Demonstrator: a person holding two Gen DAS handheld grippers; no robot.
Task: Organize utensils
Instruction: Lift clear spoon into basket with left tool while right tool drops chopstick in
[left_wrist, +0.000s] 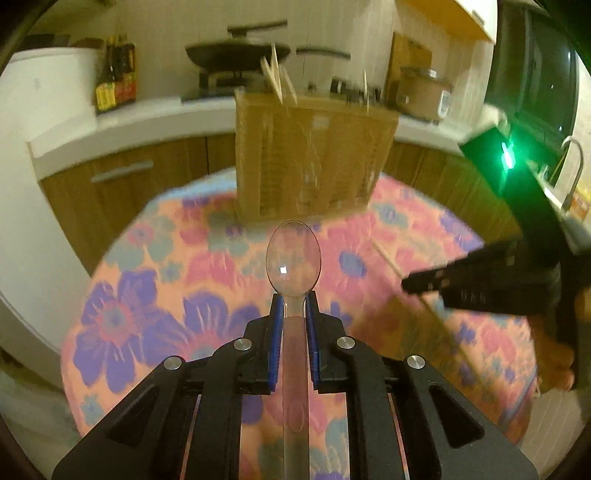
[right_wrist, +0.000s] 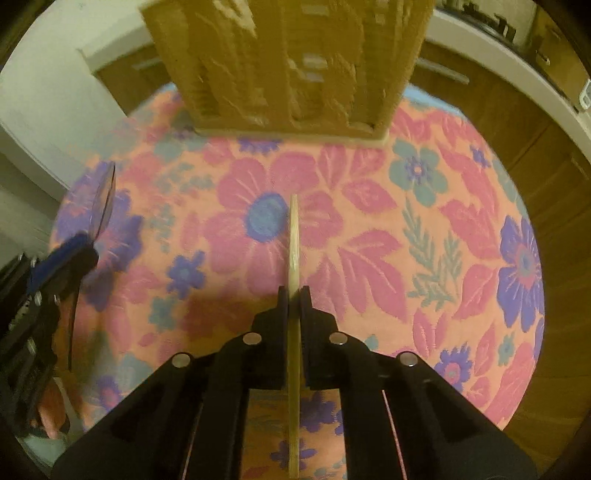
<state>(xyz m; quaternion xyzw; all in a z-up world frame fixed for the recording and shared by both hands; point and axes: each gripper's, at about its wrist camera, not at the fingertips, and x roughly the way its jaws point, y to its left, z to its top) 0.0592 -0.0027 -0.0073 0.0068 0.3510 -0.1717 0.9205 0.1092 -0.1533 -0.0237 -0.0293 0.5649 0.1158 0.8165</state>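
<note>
two utensils gripped, clear spoon (left_wrist: 293, 258), wooden stick (right_wrist: 294, 236)

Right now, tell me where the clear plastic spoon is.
The clear plastic spoon is clamped in the left tool, bowl forward above the floral tablecloth, just short of the wooden utensil holder.

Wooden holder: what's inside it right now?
Wooden sticks poke out of the wooden holder near its left end, one more near the right. Slatted walls and blur hide anything lower inside.
</note>
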